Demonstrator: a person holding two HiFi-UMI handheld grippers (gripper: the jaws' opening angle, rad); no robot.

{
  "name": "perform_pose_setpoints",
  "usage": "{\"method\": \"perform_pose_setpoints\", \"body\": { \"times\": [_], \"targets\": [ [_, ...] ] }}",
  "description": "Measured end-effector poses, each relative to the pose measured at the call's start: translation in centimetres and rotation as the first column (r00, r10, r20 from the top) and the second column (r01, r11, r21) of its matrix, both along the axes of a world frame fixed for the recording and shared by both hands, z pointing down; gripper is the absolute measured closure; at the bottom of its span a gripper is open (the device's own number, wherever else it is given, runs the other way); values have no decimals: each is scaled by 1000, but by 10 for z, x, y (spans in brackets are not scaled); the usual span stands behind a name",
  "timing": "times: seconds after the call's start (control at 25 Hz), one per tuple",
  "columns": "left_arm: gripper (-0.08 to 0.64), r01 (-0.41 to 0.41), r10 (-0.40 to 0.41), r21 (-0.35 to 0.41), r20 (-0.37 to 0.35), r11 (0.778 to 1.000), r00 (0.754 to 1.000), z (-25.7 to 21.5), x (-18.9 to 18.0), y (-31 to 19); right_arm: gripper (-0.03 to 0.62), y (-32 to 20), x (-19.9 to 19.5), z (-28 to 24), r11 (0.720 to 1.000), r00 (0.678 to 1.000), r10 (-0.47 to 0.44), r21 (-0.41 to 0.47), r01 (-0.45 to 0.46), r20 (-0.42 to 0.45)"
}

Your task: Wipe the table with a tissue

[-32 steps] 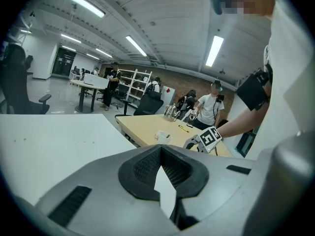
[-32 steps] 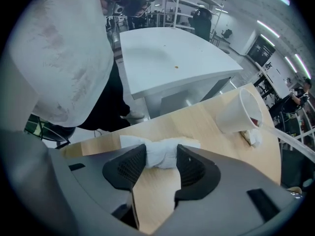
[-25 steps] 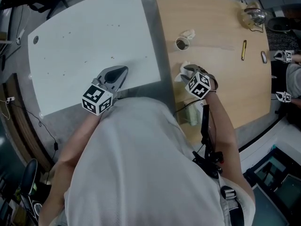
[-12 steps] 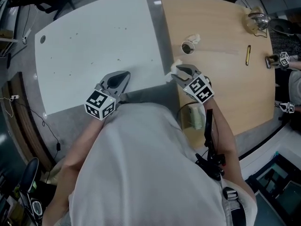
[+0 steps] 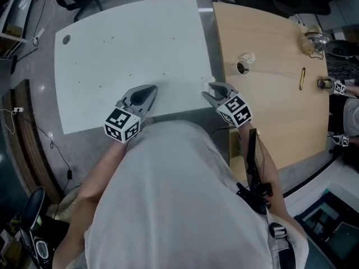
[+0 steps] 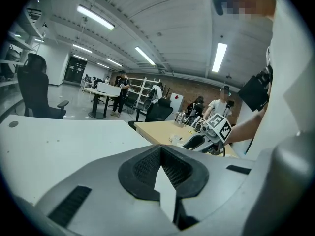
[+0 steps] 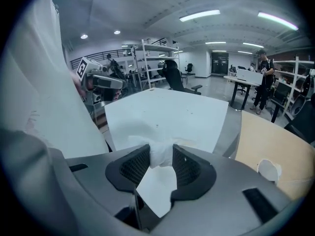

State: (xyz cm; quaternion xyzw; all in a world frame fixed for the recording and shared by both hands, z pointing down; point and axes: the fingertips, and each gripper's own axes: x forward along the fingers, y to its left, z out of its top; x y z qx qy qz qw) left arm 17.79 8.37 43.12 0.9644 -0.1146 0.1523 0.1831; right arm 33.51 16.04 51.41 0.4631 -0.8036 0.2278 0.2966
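Found right gripper [image 5: 210, 89] clamped on crumpled tissue [image 7: 160, 156], jaws just tightened, at white table's [image 5: 129, 43] 4 o'clock corner. Found left gripper [image 5: 147, 91] closed, empty, at 6 o'clock. Could lose tissue to wiping drag, given shallow pinch.

We count two tables: one white table [image 5: 129, 49] on the left and one wooden table [image 5: 269, 116] on the right. There are two grippers, the left gripper [image 5: 150, 88] and the right gripper [image 5: 208, 92]. One tissue [image 7: 160, 154] is pinched in the right gripper, whose jaws have just been closing on it. On the wooden table's far part we count one small round container [image 5: 243, 68], one white crumpled wad [image 5: 247, 57] touching it, one slim yellow stick [image 5: 302, 78] and one glass vessel [image 5: 314, 40].
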Motion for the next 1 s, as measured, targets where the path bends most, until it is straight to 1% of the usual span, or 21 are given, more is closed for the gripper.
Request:
{"method": "perform_pose_setpoints", "body": {
  "times": [0.16, 0.36, 0.52, 0.64, 0.76, 0.84, 0.92, 1.0],
  "targets": [
    [555, -9, 9, -7, -11, 1000, 1000, 2, -28, -8, 442, -5, -14, 9, 998, 998, 63, -26, -64, -20],
    [555, -48, 47, -21, -21, 999, 999, 7, -60, -13, 442, 3, -18, 29, 984, 982, 151, -83, -161, -117],
    [555, -74, 73, -35, -25, 997, 997, 13, -79, -16, 442, 14, -9, 39, 951, 951, 271, -114, -289, -151],
    [555, -81, 80, -44, -22, 996, 997, 16, -86, -20, 443, 17, 3, 44, 912, 915, 374, -121, -393, -151],
    [555, -84, 83, -51, -23, 995, 996, 15, -83, -21, 443, 18, 20, 44, 872, 874, 456, -109, -476, -171],
    [555, -88, 87, -51, -20, 995, 996, 15, -75, -21, 443, 15, 35, 42, 856, 848, 485, -80, -510, -212],
    [555, -87, 86, -47, -20, 995, 996, 12, -64, -21, 443, 7, 50, 38, 856, 831, 490, -34, -516, -265],
    [555, -80, 79, -42, -18, 996, 997, 6, -54, -20, 443, -4, 60, 34, 873, 825, 467, 12, -488, -318]
  ]
}}
